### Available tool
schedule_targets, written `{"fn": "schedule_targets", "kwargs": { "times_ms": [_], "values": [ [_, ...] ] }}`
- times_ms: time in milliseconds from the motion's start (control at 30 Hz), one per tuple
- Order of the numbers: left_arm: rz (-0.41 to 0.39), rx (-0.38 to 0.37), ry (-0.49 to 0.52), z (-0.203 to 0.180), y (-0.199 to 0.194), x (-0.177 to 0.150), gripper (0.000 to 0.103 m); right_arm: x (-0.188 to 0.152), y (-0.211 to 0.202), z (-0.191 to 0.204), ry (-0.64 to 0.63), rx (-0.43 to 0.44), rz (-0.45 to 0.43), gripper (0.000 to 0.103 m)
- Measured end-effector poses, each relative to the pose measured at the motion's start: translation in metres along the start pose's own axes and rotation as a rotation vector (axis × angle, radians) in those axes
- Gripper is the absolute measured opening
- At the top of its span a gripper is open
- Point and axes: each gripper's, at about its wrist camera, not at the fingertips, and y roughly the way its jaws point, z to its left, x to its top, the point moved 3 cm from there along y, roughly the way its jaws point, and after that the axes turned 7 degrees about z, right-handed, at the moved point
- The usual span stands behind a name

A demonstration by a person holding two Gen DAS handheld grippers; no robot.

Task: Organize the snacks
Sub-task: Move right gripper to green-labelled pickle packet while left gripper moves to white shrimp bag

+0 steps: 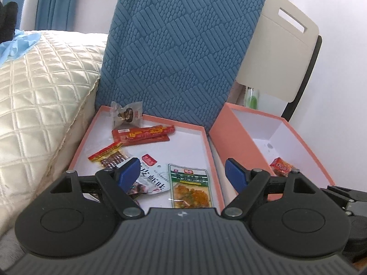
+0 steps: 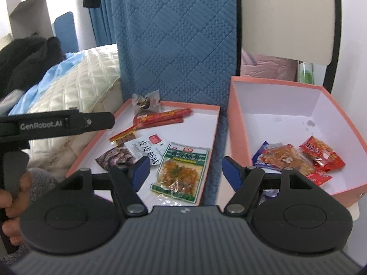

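A shallow pink lid tray [image 1: 206, 151] [image 2: 215, 123] holds several snack packs: a green-labelled pack [image 1: 190, 188] [image 2: 181, 171], a white pack [image 1: 151, 176] [image 2: 149, 149], red sausage sticks [image 1: 144, 134] [image 2: 162, 116], a dark clear-wrapped pack [image 1: 126, 114] [image 2: 144, 102]. A deep pink box [image 1: 231, 137] [image 2: 236, 123] to the right holds red and orange packs [image 1: 281, 166] [image 2: 318, 153]. My left gripper [image 1: 183, 171] is open and empty above the tray's near end. My right gripper [image 2: 183, 169] is open and empty above the green-labelled pack.
A blue quilted cushion [image 1: 183, 45] [image 2: 176, 36] stands upright behind the tray. A cream quilted pillow [image 1: 41, 91] [image 2: 80, 84] lies to the left. A white chair back [image 1: 279, 55] is behind the box. The left gripper's body [image 2: 57, 126] shows at the right view's left side.
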Motion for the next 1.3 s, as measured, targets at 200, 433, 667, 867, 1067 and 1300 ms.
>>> {"fn": "schedule_targets", "kwargs": {
  "times_ms": [200, 433, 667, 867, 1067, 1300],
  "values": [
    [0.048, 0.062, -0.029, 0.023, 0.017, 0.001, 0.085, -0.004, 0.017, 0.019, -0.079, 0.015, 0.03, 0.071],
    [0.116, 0.11, -0.012, 0.027, 0.047, 0.003, 0.086, -0.006, 0.04, 0.029, -0.105, 0.036, 0.052, 0.071],
    [0.183, 0.103, -0.005, 0.028, 0.08, 0.003, 0.087, -0.004, 0.061, 0.028, -0.133, 0.052, 0.054, 0.071],
    [0.256, 0.11, -0.067, 0.045, 0.108, 0.005, 0.087, -0.001, 0.082, 0.035, -0.154, 0.052, 0.06, 0.071],
    [0.323, 0.153, -0.105, 0.062, 0.136, 0.001, 0.087, 0.0, 0.105, 0.039, -0.164, 0.06, 0.069, 0.071],
    [0.37, 0.176, -0.122, 0.07, 0.159, 0.002, 0.087, 0.001, 0.139, 0.04, -0.179, 0.054, 0.134, 0.072]
  ]
}}
